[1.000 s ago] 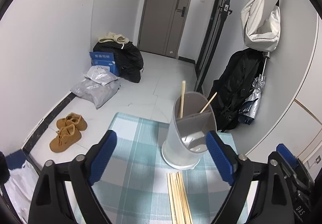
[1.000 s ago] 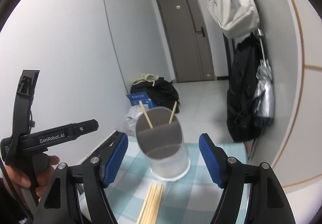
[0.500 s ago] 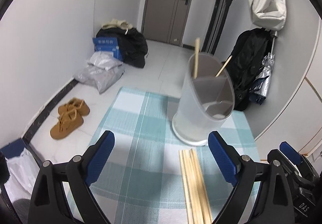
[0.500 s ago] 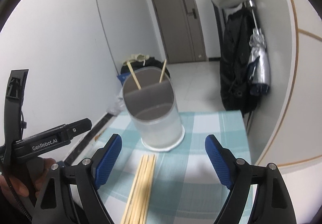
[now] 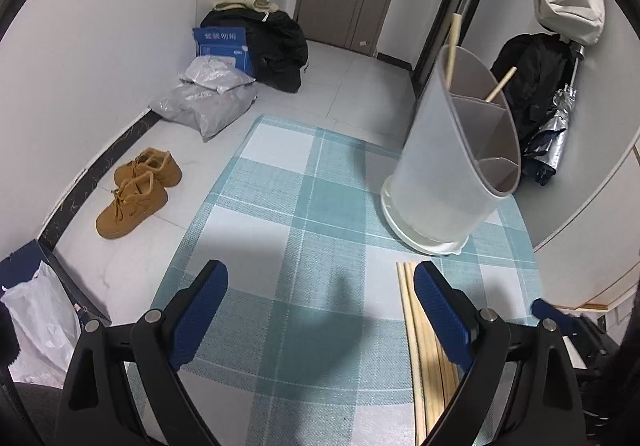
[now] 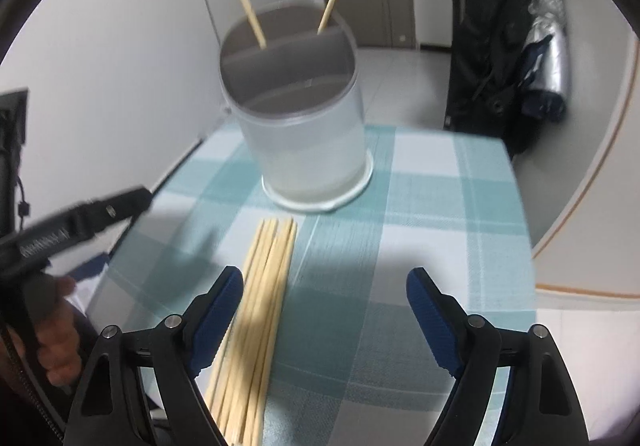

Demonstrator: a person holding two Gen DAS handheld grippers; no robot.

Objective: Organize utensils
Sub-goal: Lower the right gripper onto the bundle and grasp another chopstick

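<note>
Evidently light, stiff and slippery, the wooden chopsticks (image 6: 256,326) lie bundled on the tabletop (image 6: 440,205) just inside the right hand-held gripper (image 6: 325,310)'s left finger, its empty jaws apart after just narrowing; pinch one mid-length.

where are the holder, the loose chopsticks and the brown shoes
holder (image 6: 308,149): right wrist view, front wall of the frosted tub
loose chopsticks (image 6: 260,298): right wrist view, middle of the bundle lying on the cloth
brown shoes (image 5: 132,201): left wrist view, laces of the nearer shoe
</note>
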